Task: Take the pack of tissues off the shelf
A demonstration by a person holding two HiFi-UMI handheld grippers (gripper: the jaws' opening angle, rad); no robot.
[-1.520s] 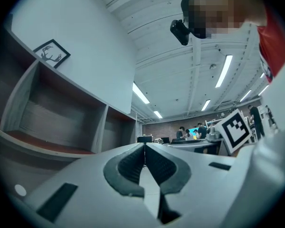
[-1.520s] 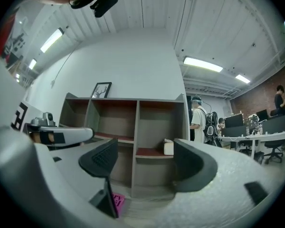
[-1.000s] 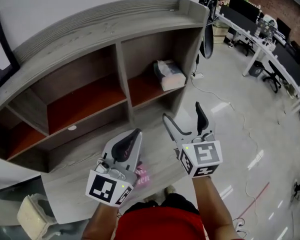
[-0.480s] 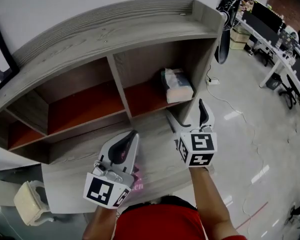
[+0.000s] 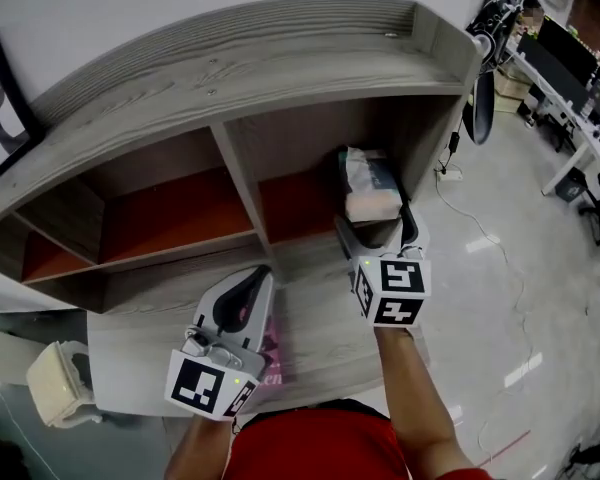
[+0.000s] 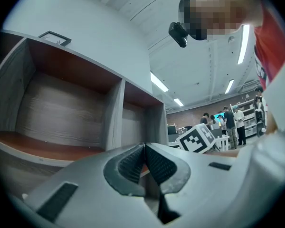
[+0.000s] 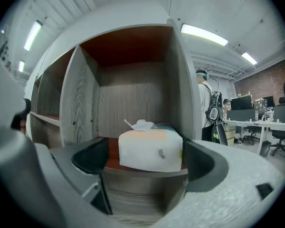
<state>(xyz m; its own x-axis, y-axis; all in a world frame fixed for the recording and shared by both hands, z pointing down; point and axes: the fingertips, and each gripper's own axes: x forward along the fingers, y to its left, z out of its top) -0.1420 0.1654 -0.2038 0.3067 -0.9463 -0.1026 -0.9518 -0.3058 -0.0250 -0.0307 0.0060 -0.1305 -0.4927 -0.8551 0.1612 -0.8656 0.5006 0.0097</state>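
The pack of tissues (image 5: pixel 372 186), white with a tissue sticking out on top, lies at the front of the right-hand compartment of the grey wooden shelf (image 5: pixel 280 68). In the right gripper view the pack of tissues (image 7: pixel 150 150) sits on the red-brown board, straight ahead. My right gripper (image 5: pixel 375 226) is just in front of it; its jaws are opening wide and frame the pack's near end without touching it. My left gripper (image 5: pixel 252 283) hangs lower and to the left over the shelf's bottom ledge. Its jaws are shut with nothing between them (image 6: pixel 144 148).
A framed picture (image 5: pixel 0 108) hangs on the wall at the left. A cream-coloured object (image 5: pixel 60 398) sits low at the left. Something pink (image 5: pixel 275 353) lies under the left gripper. Office desks and chairs (image 5: pixel 580 68) stand at the right, with people (image 6: pixel 232 122) beyond.
My right gripper has moved forward and up to the right compartment and now stands just before the pack. The left gripper has hardly moved.
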